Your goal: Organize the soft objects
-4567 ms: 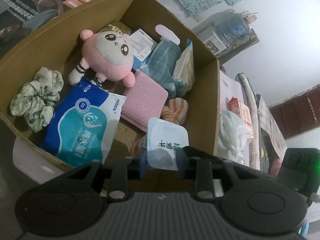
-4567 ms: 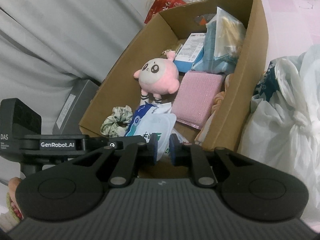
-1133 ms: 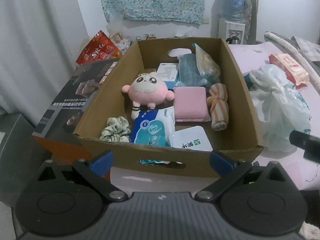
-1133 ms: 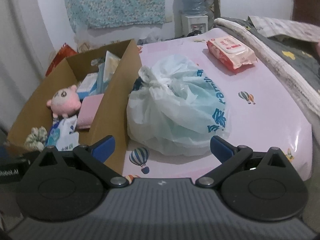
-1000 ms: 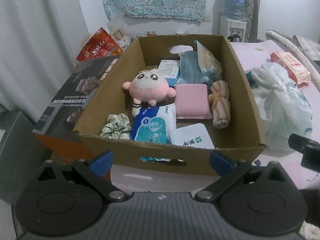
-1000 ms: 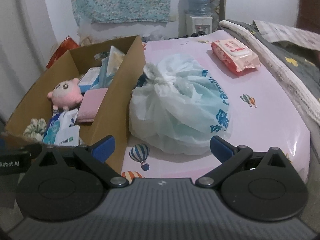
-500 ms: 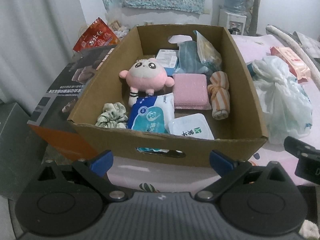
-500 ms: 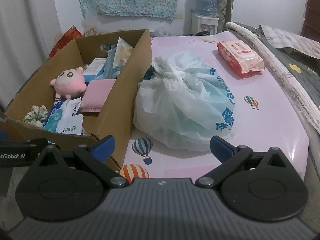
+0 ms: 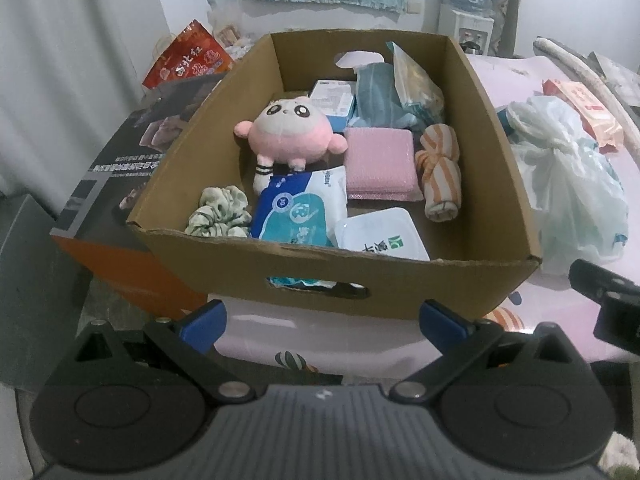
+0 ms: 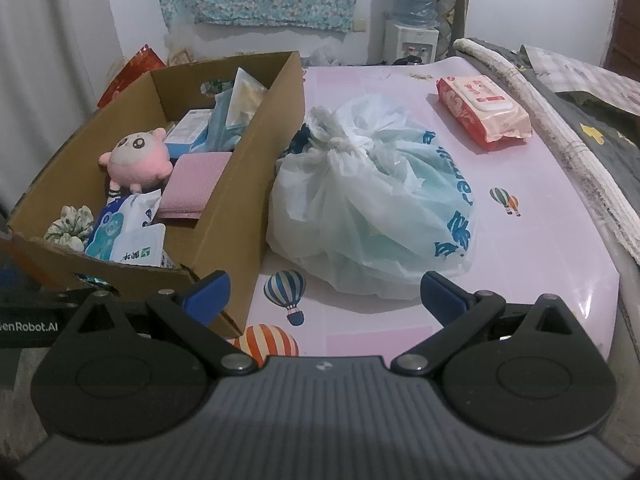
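— Where do the soft things sit?
— The round pink plush toy (image 9: 289, 132) and green fabric scrunchie (image 9: 219, 216) lie inside the brown cardboard box (image 9: 352, 280).
— And the tools?
— The left tool (image 9: 322, 318) and right tool (image 10: 324, 294) both gape wide, empty.

Pink-and-white plush toy (image 9: 289, 132), pink cloth (image 9: 379, 163), orange-and-white striped roll (image 9: 439, 172), all in brown cardboard box (image 9: 400, 284). Pale translucent bag (image 10: 372, 200) with blue lettering on pink balloon-printed sheet (image 10: 532, 220).
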Demonstrator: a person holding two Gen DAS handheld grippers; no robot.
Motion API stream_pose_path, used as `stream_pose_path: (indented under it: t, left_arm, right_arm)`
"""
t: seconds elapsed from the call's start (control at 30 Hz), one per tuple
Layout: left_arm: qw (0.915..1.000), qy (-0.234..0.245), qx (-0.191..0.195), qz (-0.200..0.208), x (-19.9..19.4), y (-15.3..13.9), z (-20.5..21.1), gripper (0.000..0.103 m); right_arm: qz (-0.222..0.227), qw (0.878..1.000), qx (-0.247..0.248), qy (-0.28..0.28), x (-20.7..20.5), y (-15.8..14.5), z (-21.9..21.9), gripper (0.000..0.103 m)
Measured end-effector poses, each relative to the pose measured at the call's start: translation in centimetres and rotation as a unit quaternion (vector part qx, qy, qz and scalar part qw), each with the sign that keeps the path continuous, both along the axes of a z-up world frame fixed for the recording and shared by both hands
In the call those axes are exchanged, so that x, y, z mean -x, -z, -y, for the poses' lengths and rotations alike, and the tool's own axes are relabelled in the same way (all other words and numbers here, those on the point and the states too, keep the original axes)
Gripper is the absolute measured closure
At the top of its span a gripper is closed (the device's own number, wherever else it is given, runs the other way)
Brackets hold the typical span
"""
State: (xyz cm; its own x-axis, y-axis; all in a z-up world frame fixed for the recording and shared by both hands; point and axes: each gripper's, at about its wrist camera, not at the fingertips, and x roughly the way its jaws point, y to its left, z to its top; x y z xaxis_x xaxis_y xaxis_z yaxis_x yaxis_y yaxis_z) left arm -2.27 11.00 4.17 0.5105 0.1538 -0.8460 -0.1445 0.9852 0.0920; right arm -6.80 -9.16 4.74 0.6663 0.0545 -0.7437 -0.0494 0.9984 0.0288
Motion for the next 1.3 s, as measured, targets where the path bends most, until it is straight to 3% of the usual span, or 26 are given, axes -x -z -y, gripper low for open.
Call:
stream_pose_path:
  t: [1.3]
  left_arm:
    - [0.9999, 0.001, -0.004, -0.013, -0.45, 0.40, 0.25, 0.000]
  right_arm:
    - [-0.015, 1.000, 0.002, -0.009, -0.59, 0.84, 0.17, 0.001]
